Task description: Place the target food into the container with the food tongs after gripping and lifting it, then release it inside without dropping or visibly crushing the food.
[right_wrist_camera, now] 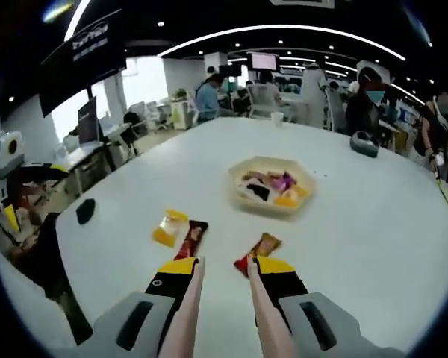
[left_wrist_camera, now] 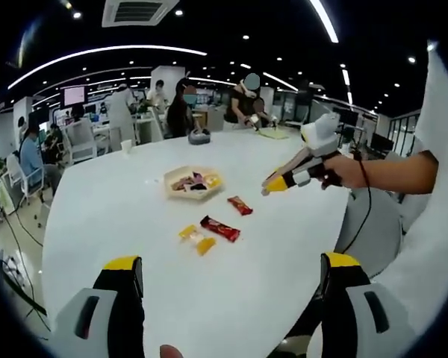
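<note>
I see a big white table with a shallow beige tray holding mixed wrapped snacks near the middle. Three loose snacks lie on the table just short of the tray: a red-orange bar, a dark red bar and a yellow packet; all apart from the tray. Left gripper has its jaws spread wide, nothing between them, hovering above the near table edge. Right gripper is in the left gripper view, held by a hand, tips close together, pointing down toward the red-orange bar, not touching it. In the right gripper view the right gripper has pink tong-like blades, gap narrow, nothing gripped; the red-orange bar sits just past the right blade, the dark red bar and the yellow packet off to the left. People stand and sit in the office behind.
</note>
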The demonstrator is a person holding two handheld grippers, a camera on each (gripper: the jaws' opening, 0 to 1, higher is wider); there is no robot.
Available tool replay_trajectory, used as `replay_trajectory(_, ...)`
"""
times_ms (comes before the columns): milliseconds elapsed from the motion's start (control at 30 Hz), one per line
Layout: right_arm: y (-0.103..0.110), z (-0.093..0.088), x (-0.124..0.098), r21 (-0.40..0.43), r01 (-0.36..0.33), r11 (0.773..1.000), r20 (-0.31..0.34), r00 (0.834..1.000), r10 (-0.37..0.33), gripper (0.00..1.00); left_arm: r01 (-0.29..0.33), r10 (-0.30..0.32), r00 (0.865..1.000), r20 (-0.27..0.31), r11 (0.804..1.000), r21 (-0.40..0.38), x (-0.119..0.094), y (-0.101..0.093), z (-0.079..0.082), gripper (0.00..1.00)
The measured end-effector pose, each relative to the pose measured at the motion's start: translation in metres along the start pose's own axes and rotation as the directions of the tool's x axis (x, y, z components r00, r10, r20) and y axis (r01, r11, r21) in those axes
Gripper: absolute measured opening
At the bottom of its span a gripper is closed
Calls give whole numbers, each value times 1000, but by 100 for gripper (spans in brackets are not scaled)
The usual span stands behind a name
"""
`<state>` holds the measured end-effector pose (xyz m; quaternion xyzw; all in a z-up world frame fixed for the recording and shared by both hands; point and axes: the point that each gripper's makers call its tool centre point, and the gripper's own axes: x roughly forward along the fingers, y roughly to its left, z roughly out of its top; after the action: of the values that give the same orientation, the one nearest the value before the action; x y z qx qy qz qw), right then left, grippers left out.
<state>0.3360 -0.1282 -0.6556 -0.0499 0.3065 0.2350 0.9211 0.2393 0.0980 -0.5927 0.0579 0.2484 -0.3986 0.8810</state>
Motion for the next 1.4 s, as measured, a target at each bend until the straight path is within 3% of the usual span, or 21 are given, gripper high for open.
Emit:
replay_trajectory(233, 16, 1, 37, -6, 35, 999, -25, 999, -35, 28, -28, 28, 1000, -14, 999, -17, -5, 8, -5, 99)
replay_trajectory(433, 42, -3, 75, 4, -6, 1000, -43, 999, 6, 29, -51, 50, 998, -28, 998, -29, -11, 15, -10, 99)
replay_trajectory(600, 46, -10, 97, 26, 23, 999, -67, 997, -22, 29, -67, 65, 997, -48, 997, -39, -18, 20, -17, 99)
replay_trajectory(867, 50, -17, 110, 31, 54, 998, -67, 996, -52, 29, -98, 94, 993, -77, 994, -50, -29, 25, -28, 99)
replay_trajectory(1200, 55, -19, 125, 15, 65, 998, -63, 996, -64, 29, -105, 100, 992, -81, 993, -52, -33, 30, -28, 99)
replay_trajectory(1400, 56, -18, 123, -65, 57, 996, -34, 998, -60, 28, -113, 108, 991, -79, 992, -56, -34, 33, -28, 99)
